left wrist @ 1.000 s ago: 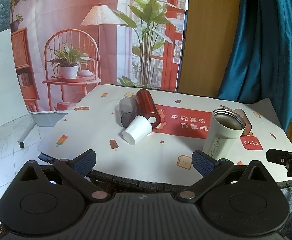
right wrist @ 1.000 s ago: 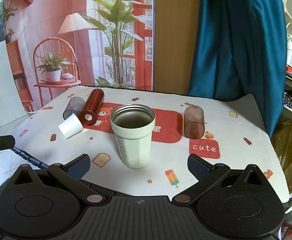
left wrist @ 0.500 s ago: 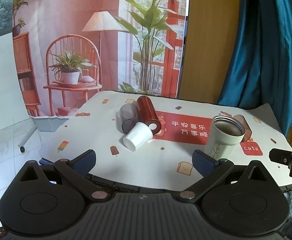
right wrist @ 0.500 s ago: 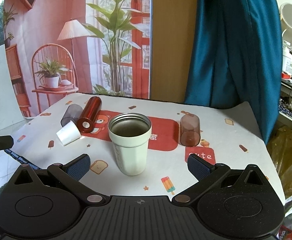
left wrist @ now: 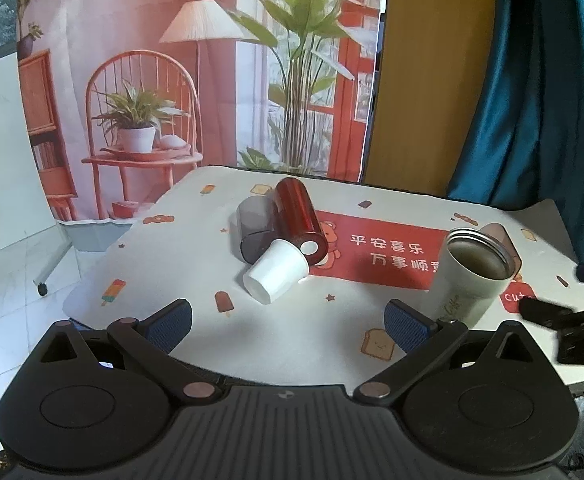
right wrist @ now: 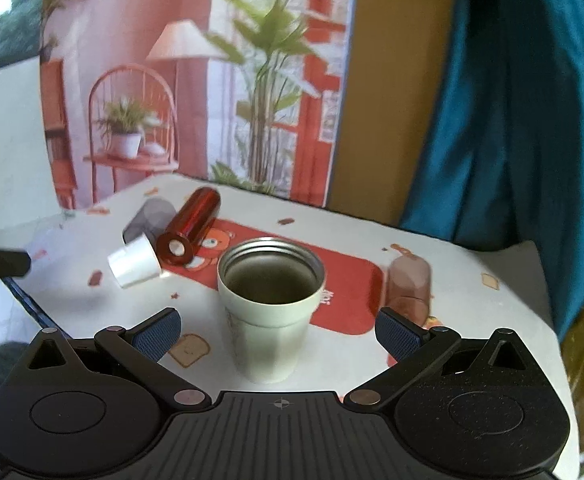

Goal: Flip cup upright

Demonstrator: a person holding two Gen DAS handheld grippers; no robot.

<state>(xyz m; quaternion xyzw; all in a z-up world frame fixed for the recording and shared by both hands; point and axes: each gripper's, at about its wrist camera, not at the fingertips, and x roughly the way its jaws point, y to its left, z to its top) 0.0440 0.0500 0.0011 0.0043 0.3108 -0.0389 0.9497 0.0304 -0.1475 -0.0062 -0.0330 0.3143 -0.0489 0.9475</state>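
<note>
A white paper cup [left wrist: 277,270] lies on its side on the table, mouth toward me; it also shows in the right wrist view [right wrist: 135,261]. A red metallic cup [left wrist: 299,217] [right wrist: 190,227] and a grey translucent cup [left wrist: 254,223] [right wrist: 149,218] lie on their sides beside it. A cream tumbler [left wrist: 474,276] [right wrist: 270,304] stands upright. A brown translucent cup [right wrist: 408,286] stands mouth down at the right. My left gripper [left wrist: 288,322] is open and empty, short of the white cup. My right gripper [right wrist: 278,330] is open and empty, its fingers either side of the tumbler.
The table [left wrist: 196,328] has a white printed cloth with a red patch [left wrist: 376,252]. A printed backdrop [left wrist: 196,80] hangs behind, a teal curtain [left wrist: 540,80] at the right. The table's near edge runs just under both grippers.
Both grippers have moved forward toward the table. The right view has swung and blurred, with the tumbler now larger between its fingers. No cup has moved.
</note>
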